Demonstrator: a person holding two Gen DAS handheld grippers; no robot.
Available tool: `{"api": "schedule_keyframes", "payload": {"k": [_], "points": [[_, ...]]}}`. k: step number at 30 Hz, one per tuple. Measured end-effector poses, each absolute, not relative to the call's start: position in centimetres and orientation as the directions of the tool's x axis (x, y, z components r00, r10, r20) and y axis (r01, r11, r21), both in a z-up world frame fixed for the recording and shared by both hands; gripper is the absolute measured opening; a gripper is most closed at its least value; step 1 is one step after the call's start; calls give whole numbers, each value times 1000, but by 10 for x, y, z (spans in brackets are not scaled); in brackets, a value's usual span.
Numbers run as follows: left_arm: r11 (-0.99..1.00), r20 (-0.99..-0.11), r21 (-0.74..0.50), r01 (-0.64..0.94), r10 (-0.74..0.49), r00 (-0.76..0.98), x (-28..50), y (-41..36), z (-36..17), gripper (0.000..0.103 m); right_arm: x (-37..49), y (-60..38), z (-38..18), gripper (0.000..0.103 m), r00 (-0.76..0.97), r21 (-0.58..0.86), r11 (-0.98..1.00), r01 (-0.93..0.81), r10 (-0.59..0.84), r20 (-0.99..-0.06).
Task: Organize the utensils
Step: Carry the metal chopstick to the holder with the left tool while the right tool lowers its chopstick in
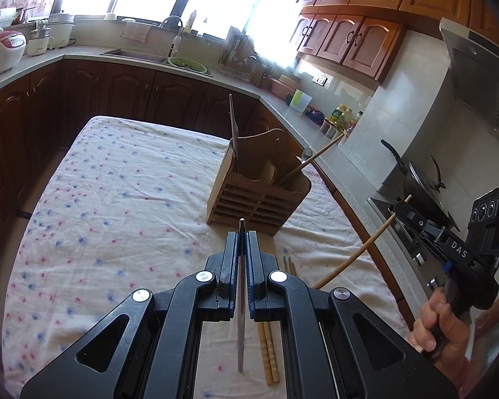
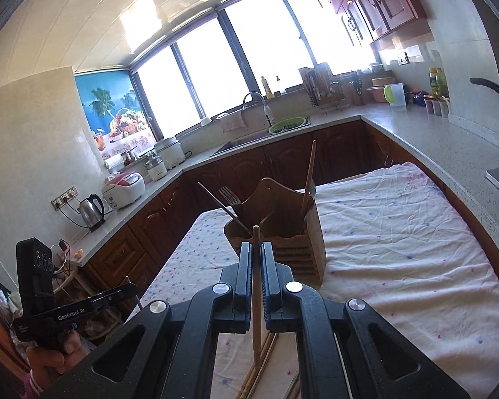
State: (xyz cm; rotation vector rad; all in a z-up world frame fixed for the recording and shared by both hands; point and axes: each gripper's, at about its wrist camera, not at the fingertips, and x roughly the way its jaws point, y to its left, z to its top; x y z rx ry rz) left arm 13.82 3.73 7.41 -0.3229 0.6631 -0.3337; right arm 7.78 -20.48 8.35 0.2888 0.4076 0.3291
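Two hand-held grippers are clamped shut above the bench (image 1: 123, 179): left hand-held gripper (image 1: 242, 237) on a metal chopstick (image 1: 241, 299), right hand-held gripper (image 2: 256, 249) on a wooden chopstick (image 2: 256, 299), facing the utensil holder (image 1: 259, 196) near its far edge.

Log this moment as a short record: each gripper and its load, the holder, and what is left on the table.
left gripper: shut on a thin metal utensil
right gripper: shut on a wooden chopstick
wooden holder: upright on the floral tablecloth, already holding a fork and several sticks
left on table: bamboo chopsticks lying on the cloth below the grippers
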Motion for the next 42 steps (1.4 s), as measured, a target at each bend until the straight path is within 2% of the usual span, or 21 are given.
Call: {"api": "schedule_keyframes", "payload": {"k": [17,23,31,35,42], "points": [[903,-460,-371,217,-382,801,163,35,111,3,88,-218,99,5,896,329,915,-234,335,-293],[903,-373,-362,232,-368,852,187,32,147,3,105,-225,125,5,926,316,922,-225,303,-224],[918,-237,-345,196,-287,928,229,27,189,3,143,-238,165,5,965,317,929,-190,236,-113],[925,-230,-342,167,-255,939,257,21,184,3,164,-238,165,5,971,317,933,-172,214,-103],[914,-272,-386,127,-244,931,294,14,141,3,185,-231,137,5,975,315,937,-148,192,-115]]}}
